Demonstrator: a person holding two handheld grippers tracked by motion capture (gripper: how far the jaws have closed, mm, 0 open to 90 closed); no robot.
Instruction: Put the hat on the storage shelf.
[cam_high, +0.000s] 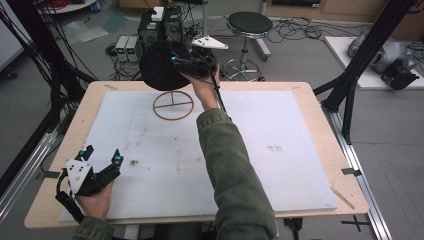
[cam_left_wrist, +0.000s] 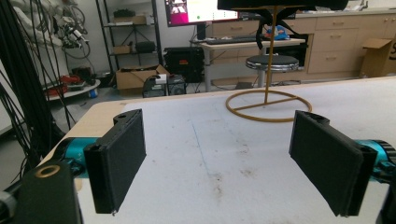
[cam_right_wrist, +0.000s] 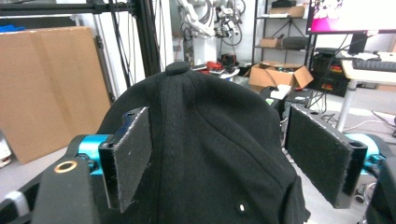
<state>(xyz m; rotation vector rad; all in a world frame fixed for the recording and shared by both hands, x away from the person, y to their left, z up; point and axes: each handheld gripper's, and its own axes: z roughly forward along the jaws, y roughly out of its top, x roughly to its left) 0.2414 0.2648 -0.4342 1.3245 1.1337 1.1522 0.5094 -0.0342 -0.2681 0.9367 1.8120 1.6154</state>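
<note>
A black cap (cam_high: 159, 65) sits on top of a thin wooden stand whose ring base (cam_high: 173, 105) rests at the far middle of the white mat. My right gripper (cam_high: 181, 62) is held at the cap's right side, high above the table. In the right gripper view the cap (cam_right_wrist: 210, 140) lies between the wide-apart jaws of my right gripper (cam_right_wrist: 226, 158), which is open. My left gripper (cam_high: 102, 155) rests open at the near left of the mat, nothing between its pads. In the left gripper view it (cam_left_wrist: 224, 163) faces the stand's ring (cam_left_wrist: 268, 106) and the cap's underside (cam_left_wrist: 280, 3).
The white mat (cam_high: 280, 150) covers most of the wooden table (cam_high: 320, 100). Behind the table stand a round stool (cam_high: 249, 22) and electronics boxes (cam_high: 127, 47) amid cables. Black frame struts (cam_high: 350, 90) rise at the table's right, and more at its left side.
</note>
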